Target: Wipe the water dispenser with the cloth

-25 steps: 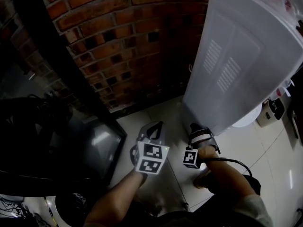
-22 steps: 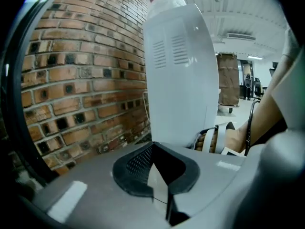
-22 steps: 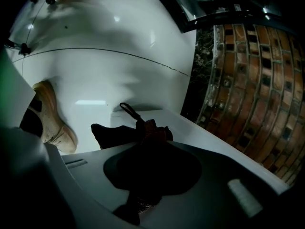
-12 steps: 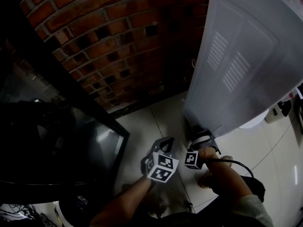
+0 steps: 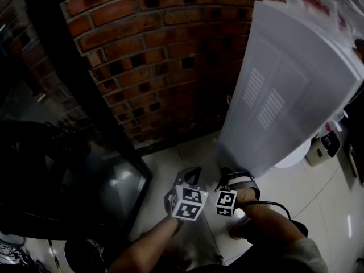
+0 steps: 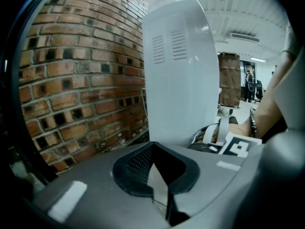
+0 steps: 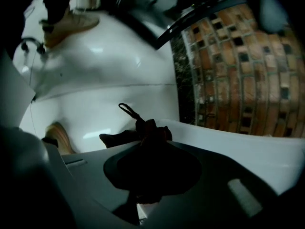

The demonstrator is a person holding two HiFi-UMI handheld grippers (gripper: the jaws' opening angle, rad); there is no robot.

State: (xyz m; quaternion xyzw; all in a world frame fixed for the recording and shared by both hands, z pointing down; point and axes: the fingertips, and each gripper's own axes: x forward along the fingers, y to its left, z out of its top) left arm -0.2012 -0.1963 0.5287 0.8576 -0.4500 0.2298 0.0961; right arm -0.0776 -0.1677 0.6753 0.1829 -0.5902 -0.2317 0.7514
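The white water dispenser (image 5: 284,95) stands against the brick wall, and its vented side panel (image 6: 181,70) faces me. My right gripper (image 5: 228,175) points steeply down at the foot of the dispenser. It is shut on a dark bunched cloth (image 7: 143,130), with a loop of the cloth sticking out past the jaws. The cloth is hard to make out in the head view. My left gripper (image 5: 190,176) hovers just to the left of the right one, over the pale floor. Its jaws (image 6: 155,163) meet with nothing between them.
A red brick wall (image 5: 153,56) runs behind and left of the dispenser. A dark glossy cabinet (image 5: 114,181) stands at the left. A white round object (image 5: 296,155) and a small appliance (image 5: 321,147) sit right of the dispenser. A shoe (image 7: 66,23) rests on the glossy tiles.
My left gripper has sunk a little and drawn closer to the right one. The right gripper has rolled at the dispenser's foot and still has the cloth.
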